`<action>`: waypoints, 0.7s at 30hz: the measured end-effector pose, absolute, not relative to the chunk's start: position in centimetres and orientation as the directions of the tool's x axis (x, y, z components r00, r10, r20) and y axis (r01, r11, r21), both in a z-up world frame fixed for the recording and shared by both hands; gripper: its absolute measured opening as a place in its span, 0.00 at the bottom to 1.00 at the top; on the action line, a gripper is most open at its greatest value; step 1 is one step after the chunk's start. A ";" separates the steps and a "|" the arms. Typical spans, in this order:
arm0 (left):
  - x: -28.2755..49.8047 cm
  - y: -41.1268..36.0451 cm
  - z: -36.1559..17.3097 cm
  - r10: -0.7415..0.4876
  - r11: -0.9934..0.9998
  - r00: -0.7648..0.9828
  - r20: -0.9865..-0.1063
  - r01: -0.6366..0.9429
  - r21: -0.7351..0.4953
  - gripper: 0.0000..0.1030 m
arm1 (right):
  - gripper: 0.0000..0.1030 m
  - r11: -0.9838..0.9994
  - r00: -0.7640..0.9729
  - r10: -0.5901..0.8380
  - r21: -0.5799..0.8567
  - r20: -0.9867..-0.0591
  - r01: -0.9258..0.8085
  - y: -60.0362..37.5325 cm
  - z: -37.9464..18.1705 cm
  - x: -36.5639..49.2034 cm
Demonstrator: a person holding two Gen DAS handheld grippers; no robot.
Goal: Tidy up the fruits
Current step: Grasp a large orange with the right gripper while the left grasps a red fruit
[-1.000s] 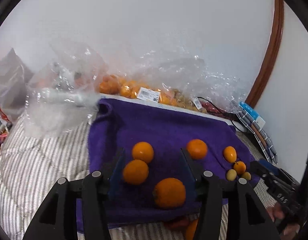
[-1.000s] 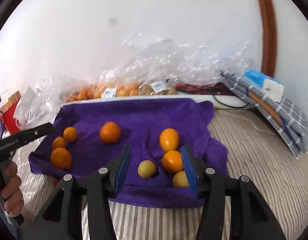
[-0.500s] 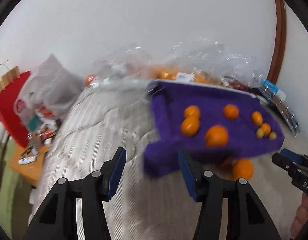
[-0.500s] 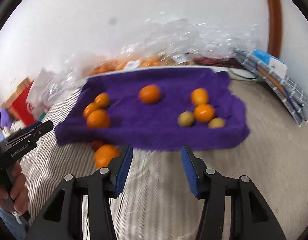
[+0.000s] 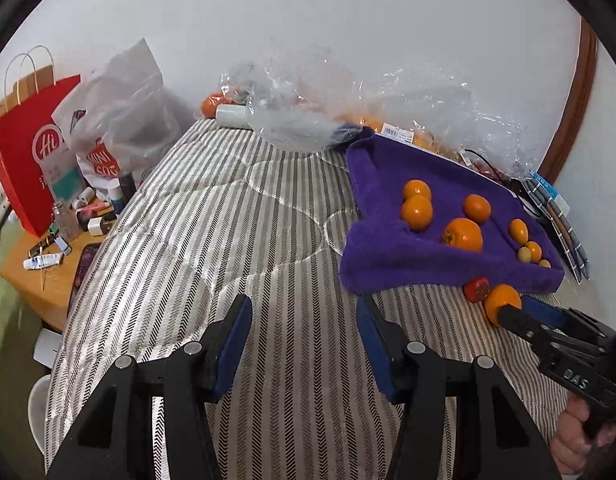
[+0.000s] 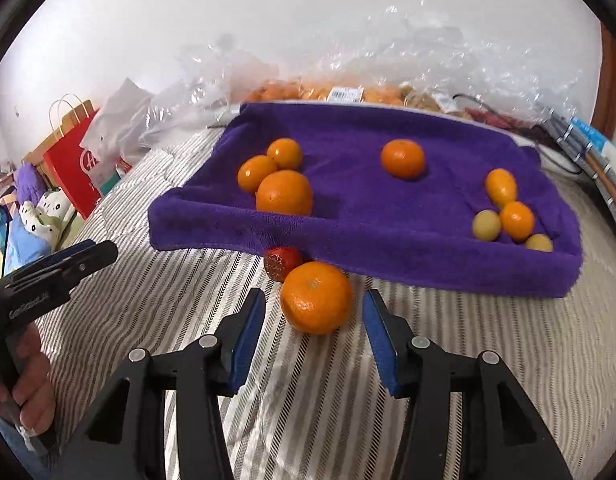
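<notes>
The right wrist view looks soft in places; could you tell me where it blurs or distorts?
Right wrist view: mandarin is sharp, striped bedspread smears at lower right, purple towel edge bows from fisheye. Left wrist view: crisp centre, dark corners.

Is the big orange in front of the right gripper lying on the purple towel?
No: the big orange lies on the striped bedcover, just off the near edge of the purple towel, beside a small red fruit.
</notes>
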State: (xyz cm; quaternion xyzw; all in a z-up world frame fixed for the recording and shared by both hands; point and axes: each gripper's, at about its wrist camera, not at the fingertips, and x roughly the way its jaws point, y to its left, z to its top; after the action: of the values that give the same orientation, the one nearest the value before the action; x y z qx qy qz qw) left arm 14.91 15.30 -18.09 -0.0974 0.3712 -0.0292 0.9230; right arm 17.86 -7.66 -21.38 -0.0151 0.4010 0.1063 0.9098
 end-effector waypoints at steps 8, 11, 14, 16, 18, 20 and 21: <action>14.8 15.0 -18.2 -0.148 0.978 0.718 -0.680 0.006 -0.207 0.50 | 0.38 0.973 0.641 0.204 0.084 -0.739 -0.214 -8.2 -21.9 18.4; 14.6 14.8 -18.0 -0.175 0.975 0.725 -0.666 0.033 -0.219 0.50 | 0.38 0.975 0.664 0.196 0.069 -0.722 -0.213 -9.5 -21.3 17.2; 14.6 14.0 -18.0 -0.217 0.971 0.711 -0.669 0.086 -0.224 0.50 | 0.38 0.979 0.696 0.152 0.009 -0.702 -0.205 -11.8 -20.7 15.6; 14.4 12.8 -18.1 -0.207 0.976 0.698 -0.686 0.100 -0.194 0.50 | 0.38 0.979 0.708 0.125 -0.027 -0.695 -0.200 -13.4 -20.6 14.8; 14.0 11.2 -17.9 -0.241 0.969 0.681 -0.691 0.135 -0.205 0.50 | 0.38 0.982 0.715 0.087 -0.062 -0.693 -0.179 -15.4 -20.7 14.1; 13.9 9.1 -17.6 -0.292 0.956 0.655 -0.697 0.174 -0.237 0.50 | 0.38 0.985 0.721 0.061 -0.077 -0.691 -0.157 -17.0 -20.8 13.6; 13.9 8.0 -17.4 -0.305 0.952 0.651 -0.695 0.192 -0.239 0.50 | 0.38 0.986 0.726 0.053 -0.077 -0.686 -0.145 -18.0 -20.8 13.3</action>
State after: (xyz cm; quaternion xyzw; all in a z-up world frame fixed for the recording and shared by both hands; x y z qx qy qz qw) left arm 13.85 8.00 -17.39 -0.0720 0.3947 -0.1371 0.9057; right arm 13.27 -18.02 -20.80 -0.0629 0.3663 0.0536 0.9268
